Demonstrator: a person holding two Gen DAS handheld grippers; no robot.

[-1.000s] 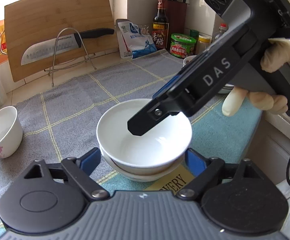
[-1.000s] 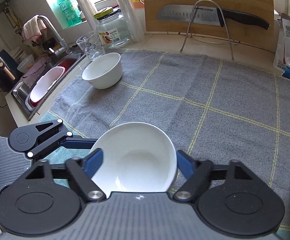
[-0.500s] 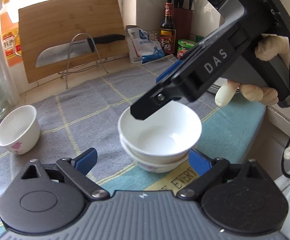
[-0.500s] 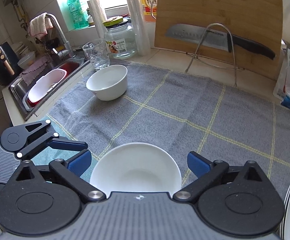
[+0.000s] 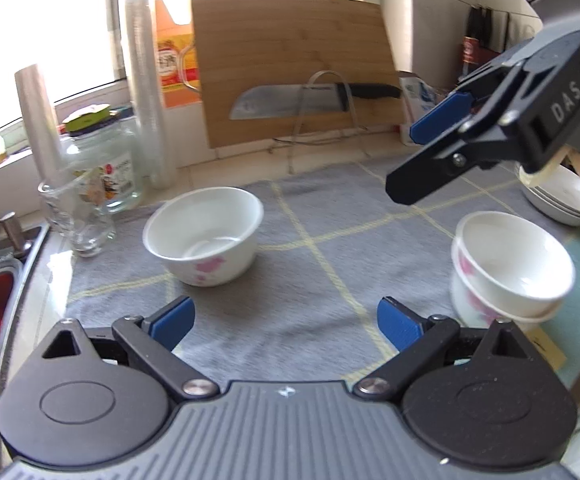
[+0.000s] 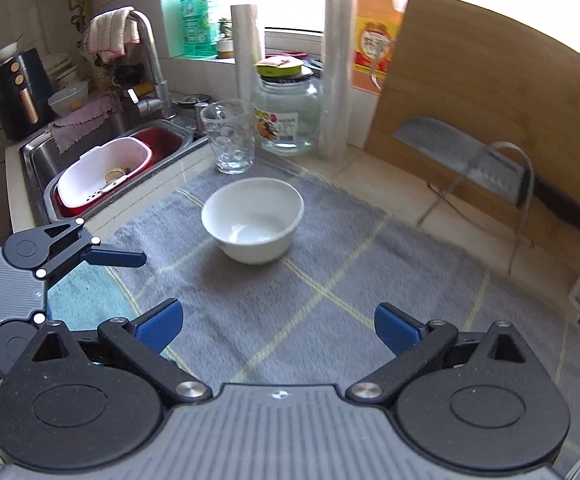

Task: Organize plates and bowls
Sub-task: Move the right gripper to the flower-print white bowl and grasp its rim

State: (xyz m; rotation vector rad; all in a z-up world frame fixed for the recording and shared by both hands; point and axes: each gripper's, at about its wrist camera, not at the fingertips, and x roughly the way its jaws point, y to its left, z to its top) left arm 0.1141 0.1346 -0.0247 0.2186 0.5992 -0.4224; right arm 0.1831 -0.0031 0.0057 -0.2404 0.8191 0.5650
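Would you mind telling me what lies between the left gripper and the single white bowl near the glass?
Only bare grey towel separates the left gripper from the single white bowl; the left wrist view shows this.

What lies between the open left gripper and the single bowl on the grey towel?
Nothing visible: only bare towel separates the left gripper from the bowl. The drinking glass stands beside the bowl, off the path, and the right gripper hangs off to the right.
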